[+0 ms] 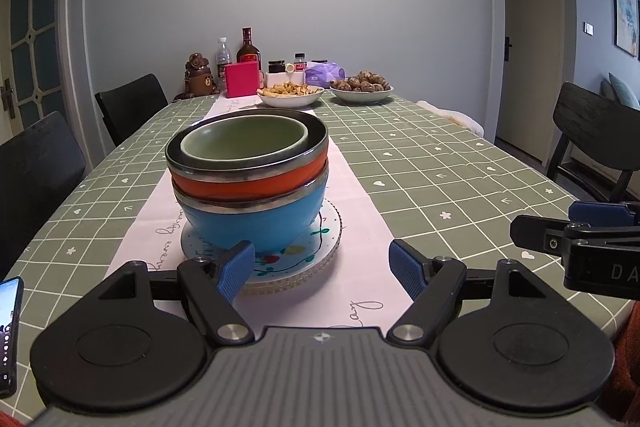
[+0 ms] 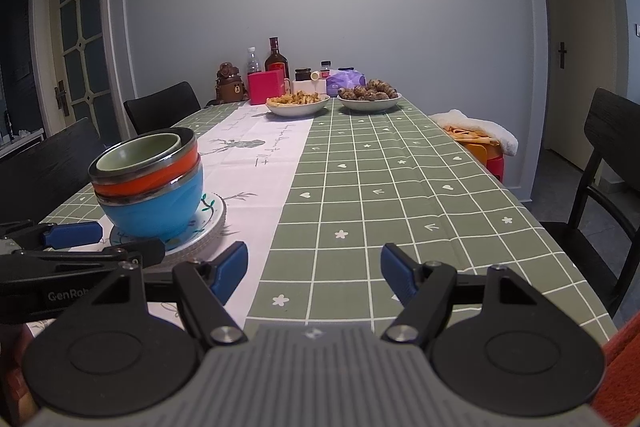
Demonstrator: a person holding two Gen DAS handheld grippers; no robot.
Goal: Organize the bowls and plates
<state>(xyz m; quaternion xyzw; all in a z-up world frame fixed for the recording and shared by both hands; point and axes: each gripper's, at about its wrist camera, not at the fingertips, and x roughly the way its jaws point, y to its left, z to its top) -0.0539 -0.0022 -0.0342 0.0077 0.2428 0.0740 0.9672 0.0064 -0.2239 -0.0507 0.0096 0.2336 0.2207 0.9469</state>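
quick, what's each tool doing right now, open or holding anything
left tool: open, holding nothing, just short of the stacked bowls.
right tool: open, holding nothing, over bare tablecloth.

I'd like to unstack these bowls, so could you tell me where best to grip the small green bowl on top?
Grip the green bowl by its rim, from above, one finger inside and one outside. It sits nested in the orange bowl, so only its rim is exposed. The left gripper, open, faces the stack.
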